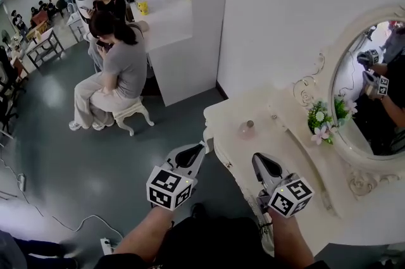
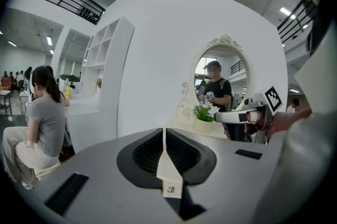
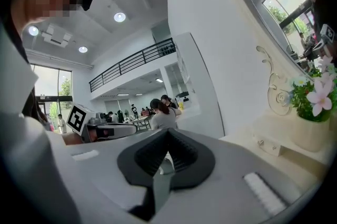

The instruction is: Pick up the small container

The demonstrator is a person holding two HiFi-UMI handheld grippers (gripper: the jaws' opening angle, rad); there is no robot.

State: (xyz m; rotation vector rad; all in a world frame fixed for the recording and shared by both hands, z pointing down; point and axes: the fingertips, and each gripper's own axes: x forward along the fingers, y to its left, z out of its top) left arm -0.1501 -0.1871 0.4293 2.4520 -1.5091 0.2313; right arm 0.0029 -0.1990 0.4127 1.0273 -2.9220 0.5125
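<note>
While two people point(image 1: 114, 65) sit at far left, the left tool point(image 1: 201, 147), jaws shut on nothing, points beside a corner of the white bench point(image 1: 288, 147). One small container point(image 1: 247, 129), pinkish, stands on the bench ahead. The right tool point(image 1: 258, 159), jaws together and empty, hovers over the bench. Each tool's cube point(image 1: 169, 188) bears black-and-white square markers. One flower pot point(image 1: 324, 121) fronts one oval mirror point(image 1: 373, 90).
</note>
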